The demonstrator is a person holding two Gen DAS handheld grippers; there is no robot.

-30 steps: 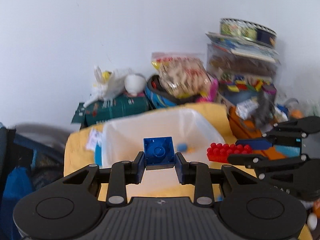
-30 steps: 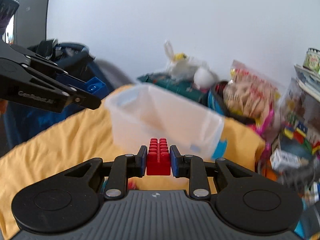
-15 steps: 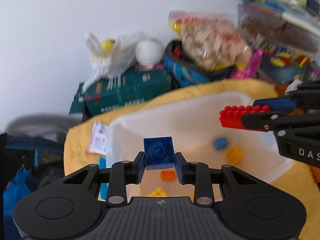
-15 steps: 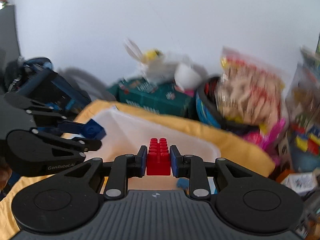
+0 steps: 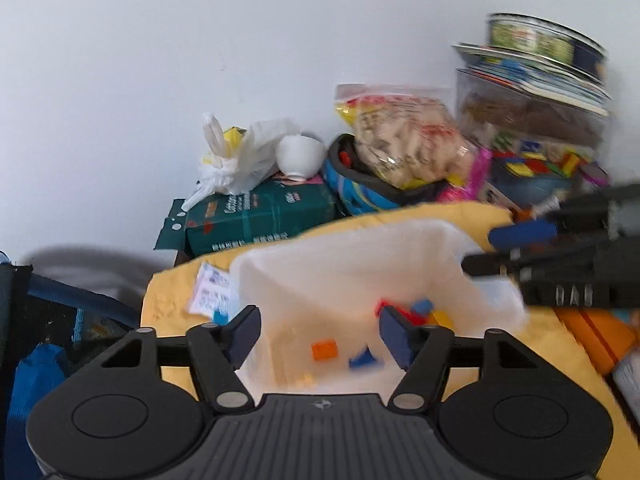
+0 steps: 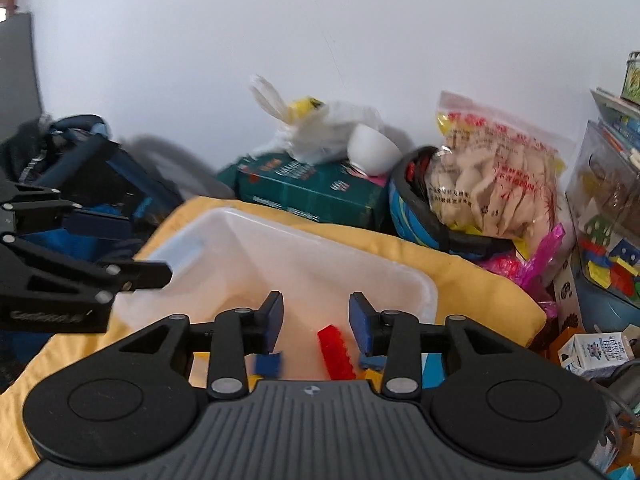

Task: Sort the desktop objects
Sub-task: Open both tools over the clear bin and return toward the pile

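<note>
Both the left gripper [image 5: 319, 334] and right gripper [image 6: 316, 322], earlier clamped on bricks, now have opening, empty jaws, and the long red plastic brick [image 6: 336, 352] and square blue brick [image 6: 269, 363] lie inside the translucent white plastic bin [image 6: 304, 248].

Plain white painted wall [image 5: 200, 60] fills the back, evenly daylit. Dark tall panel [image 6: 16, 72] at far left. Floor not visible.

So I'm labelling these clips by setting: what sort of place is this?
Probably a cluttered home play or storage corner: a translucent bin holding toy bricks on a yellow cloth, with a snack bag and stacked toy boxes against a wall.
</note>
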